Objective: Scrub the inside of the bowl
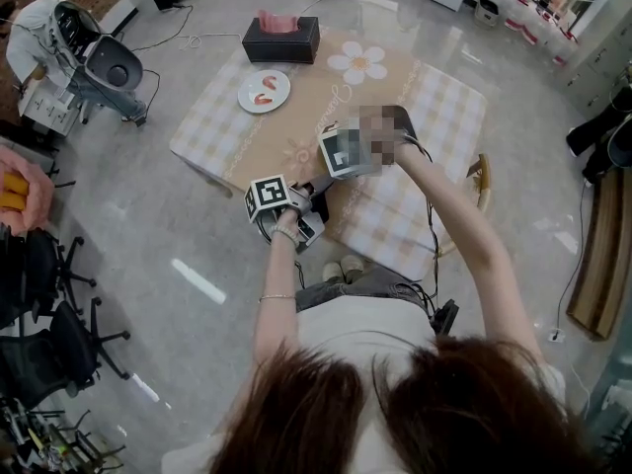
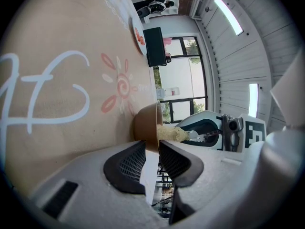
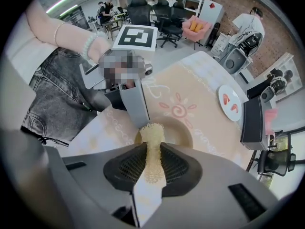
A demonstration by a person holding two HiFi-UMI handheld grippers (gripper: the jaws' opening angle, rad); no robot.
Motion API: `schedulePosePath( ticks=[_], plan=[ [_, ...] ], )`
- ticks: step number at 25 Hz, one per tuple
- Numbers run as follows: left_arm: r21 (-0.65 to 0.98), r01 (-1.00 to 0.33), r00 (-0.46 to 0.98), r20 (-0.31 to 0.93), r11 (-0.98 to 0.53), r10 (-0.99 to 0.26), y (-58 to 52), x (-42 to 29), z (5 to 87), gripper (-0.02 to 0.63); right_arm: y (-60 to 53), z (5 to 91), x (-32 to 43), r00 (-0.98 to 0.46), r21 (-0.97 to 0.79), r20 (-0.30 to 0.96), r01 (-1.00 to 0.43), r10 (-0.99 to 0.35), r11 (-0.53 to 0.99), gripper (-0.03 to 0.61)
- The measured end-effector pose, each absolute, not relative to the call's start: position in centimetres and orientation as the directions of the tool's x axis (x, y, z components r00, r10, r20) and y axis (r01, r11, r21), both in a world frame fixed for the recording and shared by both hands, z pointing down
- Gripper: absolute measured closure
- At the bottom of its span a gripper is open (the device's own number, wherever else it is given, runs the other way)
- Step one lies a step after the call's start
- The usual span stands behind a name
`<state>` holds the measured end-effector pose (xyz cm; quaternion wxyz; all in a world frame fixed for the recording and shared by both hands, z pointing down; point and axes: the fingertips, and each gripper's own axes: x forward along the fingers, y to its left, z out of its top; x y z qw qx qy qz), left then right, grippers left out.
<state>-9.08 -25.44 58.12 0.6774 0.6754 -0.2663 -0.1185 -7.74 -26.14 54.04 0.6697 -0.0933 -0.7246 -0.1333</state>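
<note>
A brown bowl (image 3: pixel 183 131) stands on the tan tablecloth (image 3: pixel 200 99) near the table's front edge. My left gripper (image 2: pixel 152 147) lies nearly level and is shut on the bowl's (image 2: pixel 144 124) rim, one pad inside and one outside. My right gripper (image 3: pixel 152 149) points straight down and is shut on a yellow sponge (image 3: pixel 151 131), whose tip reaches into the bowl. From the left gripper view the sponge (image 2: pixel 171 134) shows inside the bowl. In the head view the left gripper (image 1: pixel 296 210) and right gripper (image 1: pixel 346 156) cover the bowl.
A white plate (image 1: pixel 264 91) with red pieces and a black tissue box (image 1: pixel 281 39) sit at the table's far side. The cloth's checked border (image 1: pixel 434 117) runs along the right. A wooden chair (image 1: pixel 481 181) stands beside the table. Office chairs (image 1: pixel 44 294) crowd the left.
</note>
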Motion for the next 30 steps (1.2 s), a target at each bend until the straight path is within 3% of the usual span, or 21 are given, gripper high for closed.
schedulePosePath(
  ticks=[10,16,23,30],
  plan=[
    [0.987,-0.152,0.828,0.153,0.046,-0.539,-25.4,-9.5,57.3,0.517,-27.5,53.7,-8.1,-0.192,0.113,0.979,0.21,-0.072,0.971,0.5],
    [0.985,-0.175,0.819,0.143,-0.005,-0.556,-25.1,-10.6,56.2,0.518,-28.0,52.6,-7.8,-0.393,0.102,0.916,0.034,-0.08,0.994,0.5],
    [0.936,-0.302,0.788,0.138,-0.18,-0.6,-24.5,-11.3,53.6,0.568,-27.1,50.3,-8.2,-0.733,0.016,0.665,-0.181,-0.146,0.983,0.5],
    [0.846,-0.42,0.772,0.143,-0.329,-0.62,-23.8,-10.8,52.0,0.597,-26.5,48.1,-7.5,-0.885,-0.107,0.367,-0.345,-0.286,0.932,0.5]
  ],
)
